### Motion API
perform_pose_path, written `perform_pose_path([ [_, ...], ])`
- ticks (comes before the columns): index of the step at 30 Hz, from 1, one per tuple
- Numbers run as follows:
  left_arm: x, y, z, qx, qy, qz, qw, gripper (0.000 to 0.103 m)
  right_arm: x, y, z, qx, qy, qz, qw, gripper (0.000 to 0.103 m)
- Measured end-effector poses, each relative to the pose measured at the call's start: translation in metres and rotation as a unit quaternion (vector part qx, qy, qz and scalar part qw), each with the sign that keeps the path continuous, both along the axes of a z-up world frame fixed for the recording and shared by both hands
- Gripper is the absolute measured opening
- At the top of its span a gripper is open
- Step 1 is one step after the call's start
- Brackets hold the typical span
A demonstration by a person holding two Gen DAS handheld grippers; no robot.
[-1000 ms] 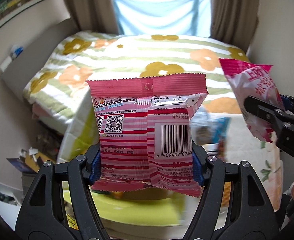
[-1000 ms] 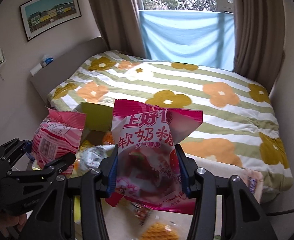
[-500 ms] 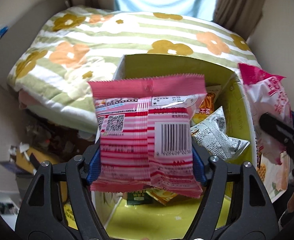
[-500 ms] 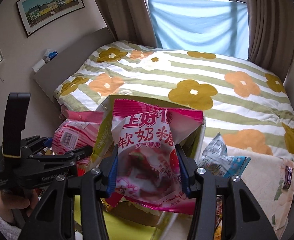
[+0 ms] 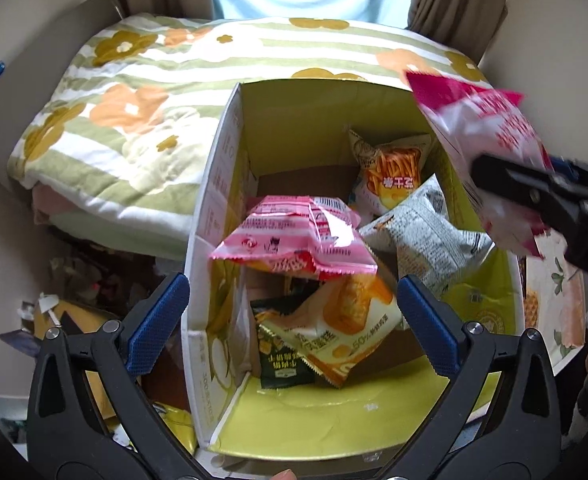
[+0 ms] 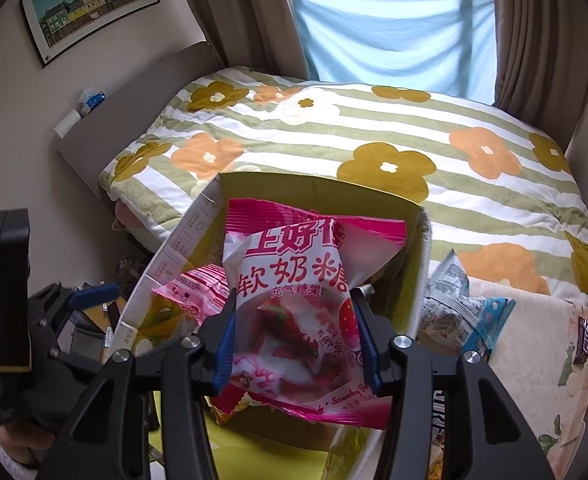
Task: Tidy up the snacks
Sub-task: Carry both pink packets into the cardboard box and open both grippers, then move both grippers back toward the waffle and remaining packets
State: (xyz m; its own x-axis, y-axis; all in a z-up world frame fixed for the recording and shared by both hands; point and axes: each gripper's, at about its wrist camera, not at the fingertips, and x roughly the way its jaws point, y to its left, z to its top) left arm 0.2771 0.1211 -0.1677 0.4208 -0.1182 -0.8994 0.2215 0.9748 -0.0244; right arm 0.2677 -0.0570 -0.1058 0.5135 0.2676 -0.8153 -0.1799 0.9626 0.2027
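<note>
Now pink striped snack pkt (image 5: 294, 240), crumpled, tilted

An open yellow-lined cardboard box (image 5: 229, 208) stands before the bed with the flower-patterned striped quilt (image 5: 141, 92), its far wall toward the bed. Inside it, a pink striped snack packet (image 5: 294, 244) lies uppermost near the left wall, over an orange-and-white biscuit packet (image 5: 346, 332) and a dark green packet (image 5: 281, 360) at the near end. Behind and to the right lie a grey printed packet (image 5: 426, 240) and, against the far right corner, an orange fries packet (image 5: 390, 168). The left gripper (image 5: 291, 322) hangs above the box's near end, fingers spread wide to either side of the pink packet. The right gripper (image 6: 296, 344) holds a magenta-and-white candy bag (image 6: 298, 312) above the box's right side. Right of the box, a blue-and-grey snack bag (image 6: 458, 312) lies on a floral cloth-covered surface (image 6: 534, 360).
</note>
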Motion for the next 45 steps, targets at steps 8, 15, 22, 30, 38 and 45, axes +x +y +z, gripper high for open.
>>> perform_pose_path([
  [8,-0.019,0.006,0.002,0.004,-0.002,0.008,1.0000,0.103,0.001,0.022,0.013,0.018,-0.042,0.027,0.999,0.103],
  [15,-0.028,0.000,0.008,0.001,-0.005,0.004,1.0000,0.103,-0.019,0.015,0.020,-0.004,-0.054,0.019,0.998,0.103],
  [22,-0.034,-0.023,0.024,-0.012,-0.025,-0.024,0.9993,0.103,-0.041,-0.023,0.044,-0.026,-0.063,-0.019,0.997,0.103],
  [30,-0.038,-0.057,0.035,-0.028,-0.042,-0.073,0.9961,0.103,-0.073,-0.083,0.061,-0.054,-0.066,-0.096,0.992,0.103],
  [38,-0.048,-0.090,0.038,-0.036,-0.044,-0.104,0.9930,0.103,-0.109,-0.132,0.058,-0.070,-0.061,-0.146,0.985,0.103],
  [45,-0.062,-0.118,0.041,-0.028,-0.051,-0.095,0.9938,0.103,-0.115,-0.172,0.047,-0.070,-0.053,-0.119,0.989,0.103],
])
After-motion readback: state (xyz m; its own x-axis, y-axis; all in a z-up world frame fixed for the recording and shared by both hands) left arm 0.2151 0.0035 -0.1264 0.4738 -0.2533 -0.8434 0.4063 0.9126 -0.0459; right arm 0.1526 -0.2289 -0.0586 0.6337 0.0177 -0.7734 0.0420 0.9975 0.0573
